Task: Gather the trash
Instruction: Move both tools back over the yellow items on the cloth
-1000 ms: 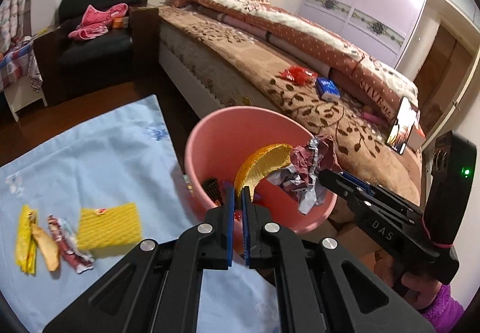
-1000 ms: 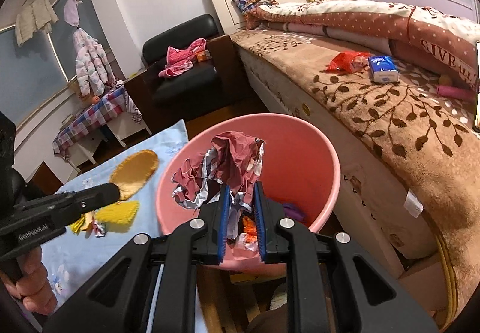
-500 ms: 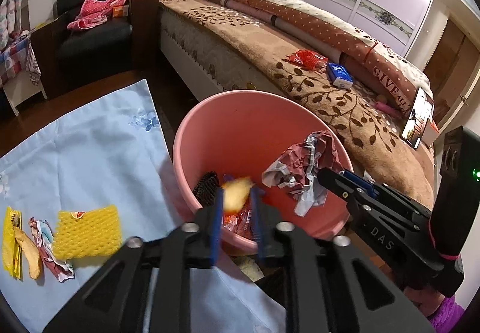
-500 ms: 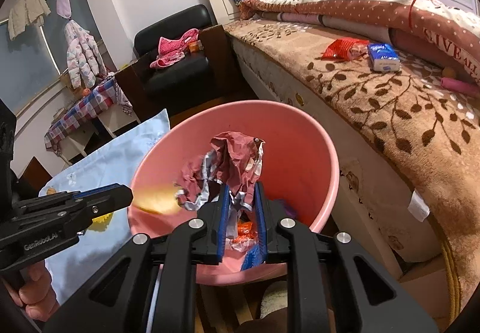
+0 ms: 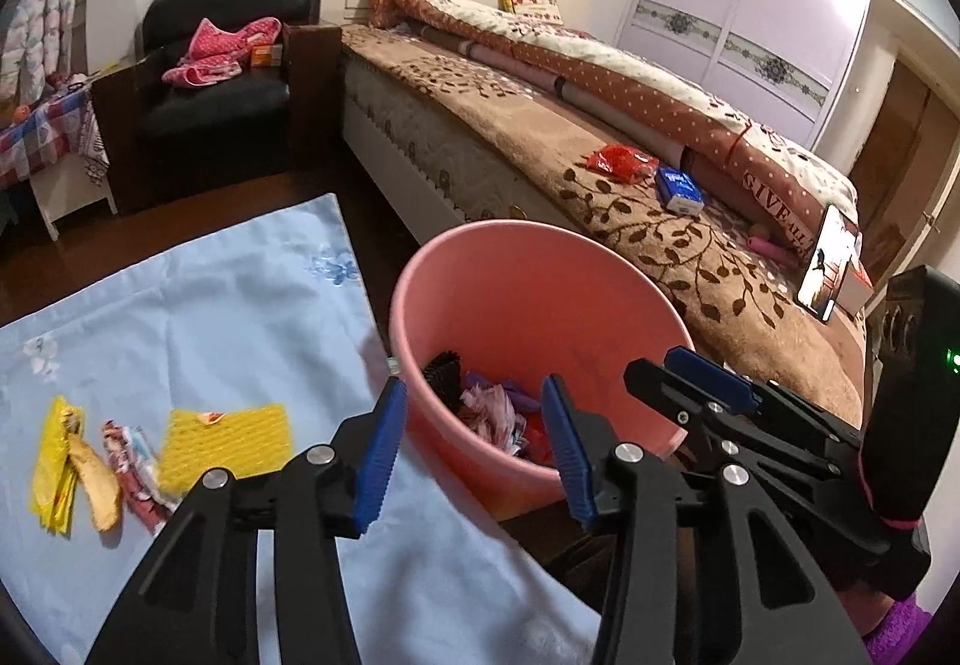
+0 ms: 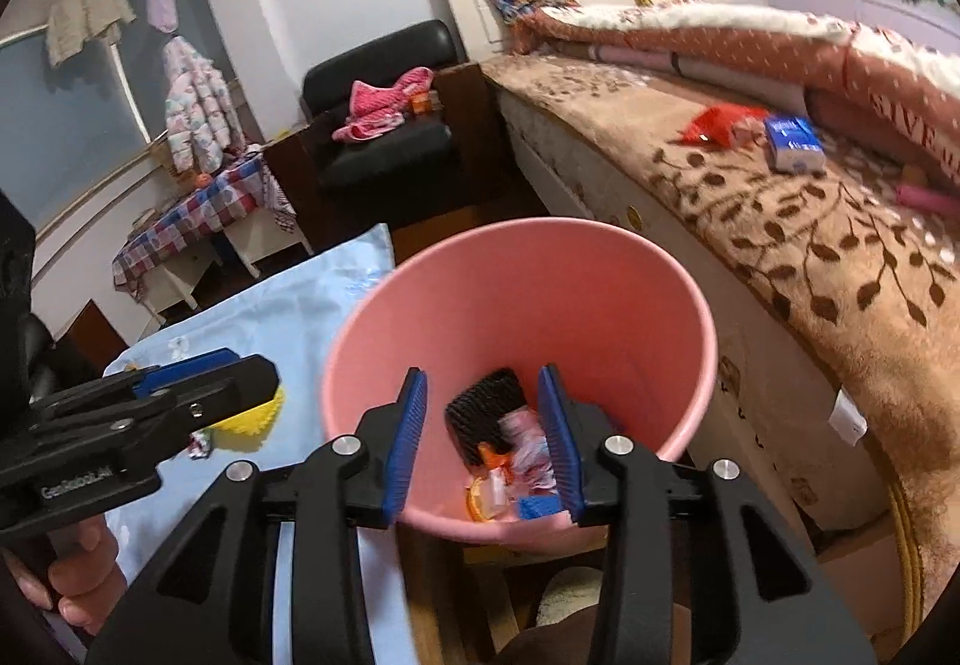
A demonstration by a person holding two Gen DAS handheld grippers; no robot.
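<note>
while both jaws are opening, left tool (image 5: 474, 440) and right tool (image 6: 483, 431) hang empty over smooth round pink plastic bin (image 6: 600, 269); crumpled wrappers (image 6: 528, 455) inside partly hidden.

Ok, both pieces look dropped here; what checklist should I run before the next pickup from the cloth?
1. Left hand-held gripper empty: ok, jaws opening, nothing between them.
2. Right hand-held gripper empty: ok, jaws opening, nothing pinched.
3. Dropped trash inside the pink bin: ok, wrappers lie at its bottom; none hangs on the rim.
4. Bin upright: ok.
5. Trash left on the blue cloth: not ok, a yellow foam net, a striped wrapper, a peel-like piece and a yellow wrapper remain.
6. Bed also to be cleared: cannot tell; a red packet and blue box lie there.
</note>
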